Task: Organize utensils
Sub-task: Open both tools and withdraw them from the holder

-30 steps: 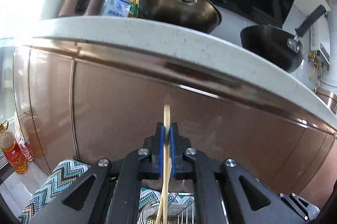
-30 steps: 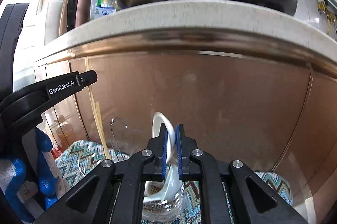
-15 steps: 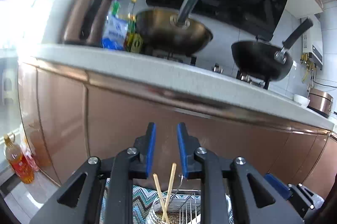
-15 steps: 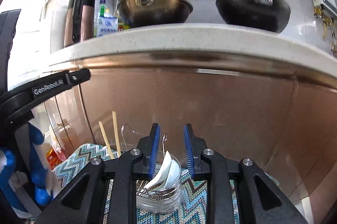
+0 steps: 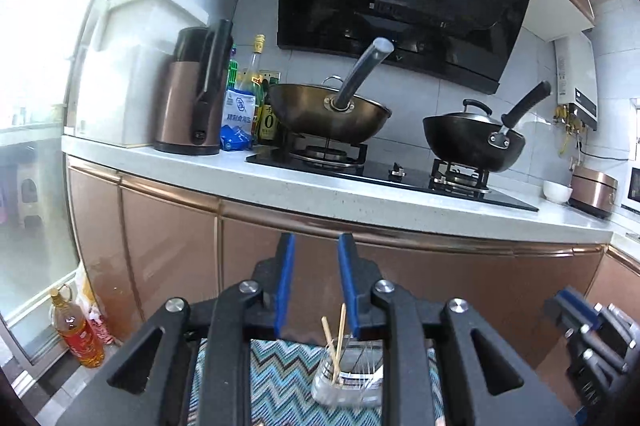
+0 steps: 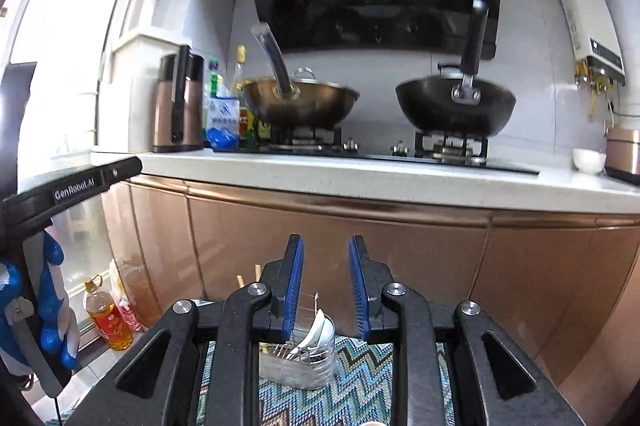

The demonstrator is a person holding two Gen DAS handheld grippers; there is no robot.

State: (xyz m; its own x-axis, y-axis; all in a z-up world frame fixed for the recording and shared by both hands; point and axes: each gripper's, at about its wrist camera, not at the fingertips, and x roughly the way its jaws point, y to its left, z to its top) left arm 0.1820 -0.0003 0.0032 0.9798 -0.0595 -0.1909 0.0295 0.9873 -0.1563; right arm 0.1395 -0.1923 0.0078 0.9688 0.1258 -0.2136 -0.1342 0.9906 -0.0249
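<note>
**A:** Now that both of your grippers have let go and lifted away, the cupboard front that filled each view a second ago has dropped low, and the whole counter [image 5: 360, 194] shows, with the brass wok [image 5: 328, 112] at 12 o'clock and the black wok [image 5: 472, 142] at 2.

**B:** So what did that leave behind?

**A:** Your utensil holder [image 6: 298, 360] sits on the zigzag mat [image 6: 360, 386] at 6 o'clock, below the fingers. A second ago you pinched the chopsticks [image 5: 338, 338] and the white spoon [image 6: 318, 330]; both now stand in the holder, free of you. I'd judge that drop-off finished.

**B:** And my left gripper [image 5: 316, 286]?

**A:** Its jaws are opening, parted a modest way, with nothing between the blue pads [image 5: 285, 282]. The chopstick tips only appear in the gap, far below.

**B:** The right gripper [image 6: 326, 286]?

**A:** Jaws apart about as much, also empty, the spoon well beneath it. Whether more utensils wait, I cannot tell.
</note>
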